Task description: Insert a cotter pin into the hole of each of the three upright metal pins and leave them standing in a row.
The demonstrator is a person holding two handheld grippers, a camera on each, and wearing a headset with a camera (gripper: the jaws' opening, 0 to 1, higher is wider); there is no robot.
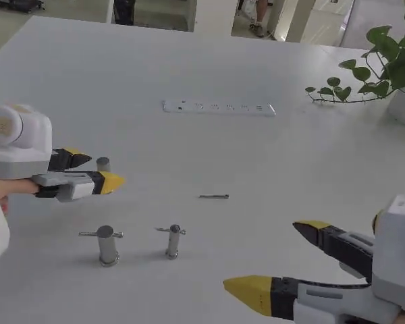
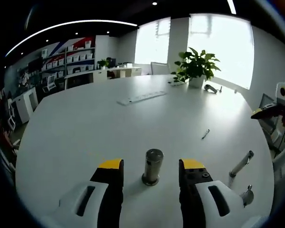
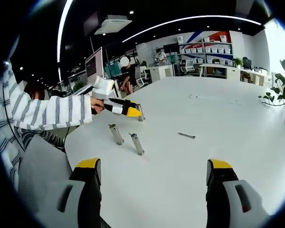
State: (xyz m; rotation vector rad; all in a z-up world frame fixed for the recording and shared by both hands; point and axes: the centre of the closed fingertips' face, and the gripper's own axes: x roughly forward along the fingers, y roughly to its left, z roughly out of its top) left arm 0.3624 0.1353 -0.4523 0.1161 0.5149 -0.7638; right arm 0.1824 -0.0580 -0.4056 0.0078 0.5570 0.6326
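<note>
Cotter pin (image 1: 213, 196) lies three o'clock of the bare pin (image 2: 153, 164) our open left gripper (image 1: 105, 170) straddles; our empty, open right gripper (image 1: 261, 255) should fetch it.

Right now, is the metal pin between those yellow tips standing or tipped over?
Standing: the metal pin rests on its base on the table, round top up.

Left gripper (image 1: 104, 171) and right gripper (image 1: 263, 255): white bodies, black jaws tipped in yellow. The metal pins (image 1: 108, 244) and the loose cotter pin (image 1: 214, 196) are plain silver-grey, on a white table (image 1: 189, 142). The power strip (image 1: 219, 107) is white, the plant (image 1: 385, 64) has green leaves, and the sleeve (image 3: 52, 111) is white with dark stripes.
</note>
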